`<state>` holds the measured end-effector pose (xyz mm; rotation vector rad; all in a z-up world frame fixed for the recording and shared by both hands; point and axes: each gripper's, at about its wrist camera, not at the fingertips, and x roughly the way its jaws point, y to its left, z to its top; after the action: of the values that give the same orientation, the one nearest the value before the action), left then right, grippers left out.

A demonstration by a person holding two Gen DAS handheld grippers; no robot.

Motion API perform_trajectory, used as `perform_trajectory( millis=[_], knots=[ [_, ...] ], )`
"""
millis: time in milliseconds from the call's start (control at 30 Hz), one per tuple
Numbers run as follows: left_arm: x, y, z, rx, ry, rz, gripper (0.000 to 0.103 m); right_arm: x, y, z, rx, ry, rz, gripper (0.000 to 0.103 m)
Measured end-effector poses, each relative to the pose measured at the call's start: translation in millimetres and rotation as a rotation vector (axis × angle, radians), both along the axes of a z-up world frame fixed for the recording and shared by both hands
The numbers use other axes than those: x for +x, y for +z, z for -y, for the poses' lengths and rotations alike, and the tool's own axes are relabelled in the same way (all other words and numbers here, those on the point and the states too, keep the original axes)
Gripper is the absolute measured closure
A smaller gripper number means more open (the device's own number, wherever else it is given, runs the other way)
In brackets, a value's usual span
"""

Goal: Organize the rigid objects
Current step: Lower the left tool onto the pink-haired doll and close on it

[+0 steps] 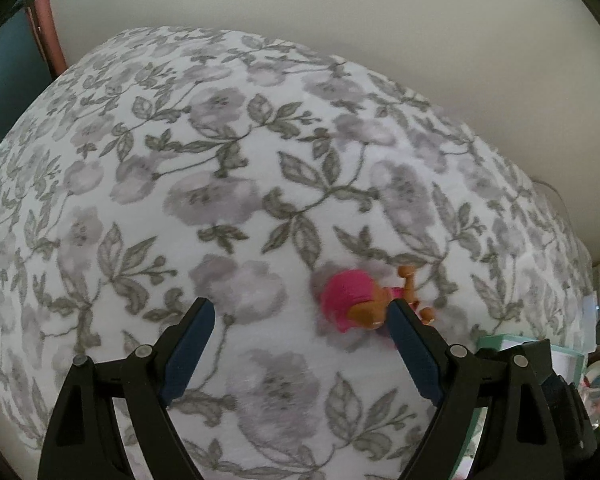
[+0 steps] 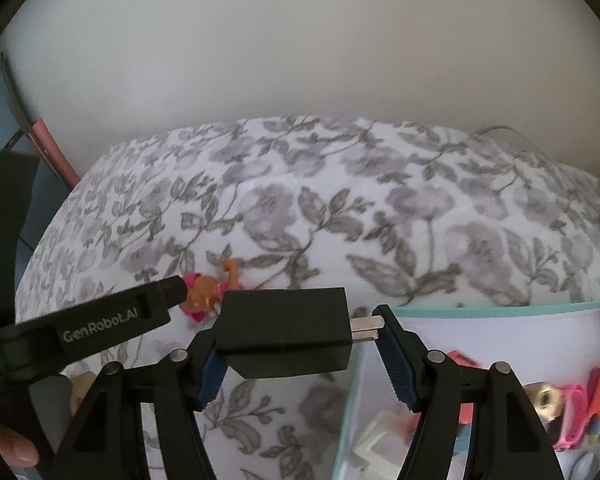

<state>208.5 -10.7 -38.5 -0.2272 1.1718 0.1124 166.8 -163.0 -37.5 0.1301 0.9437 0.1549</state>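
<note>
Floral bedspread (image 2: 420, 208). Right claw (image 2: 296, 340) holding black plug adapter (image 2: 284, 332) above teal-rimmed bin (image 2: 500, 306); next: release inside. Left claw (image 1: 304, 320) wide, empty, beside pink-haired doll (image 1: 356, 300).

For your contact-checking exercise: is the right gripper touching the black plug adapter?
Touching. The right wrist view shows the right gripper clamping the black plug adapter, one pad against its body, the other against its prongs.

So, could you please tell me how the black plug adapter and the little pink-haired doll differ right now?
The black plug adapter is clamped in the right tool, off the bedspread; the pink-haired doll lies loose on the floral bedspread beside a finger of the open left tool. The adapter is a plain dark block with metal prongs; the doll is a bright figure with limbs. Both are small, rigid items outside the teal-rimmed box.
</note>
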Motion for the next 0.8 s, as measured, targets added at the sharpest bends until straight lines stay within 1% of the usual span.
perform_trajectory(
  millis=[233, 367, 567, 800],
  knots=[
    [3.4, -3.8, 13.1, -0.026, -0.035, 0.053, 0.015, -4.2, 13.0, 20.1, -0.010, -0.042, 0.033, 0.033],
    [7.4, -12.7, 24.6, -0.024, -0.051, 0.058, 0.015, -6.5, 14.7, 28.0, -0.015, -0.047, 0.036, 0.033],
    [13.2, -25.9, 36.8, 0.013, -0.053, 0.070, 0.015, -8.5, 14.1, 34.9, -0.016, -0.049, 0.032, 0.033],
    [19.5, -36.8, 38.8, 0.059, -0.037, 0.069, 0.015, -9.3, 11.4, 36.0, -0.011, -0.039, 0.023, 0.033]
  ],
)
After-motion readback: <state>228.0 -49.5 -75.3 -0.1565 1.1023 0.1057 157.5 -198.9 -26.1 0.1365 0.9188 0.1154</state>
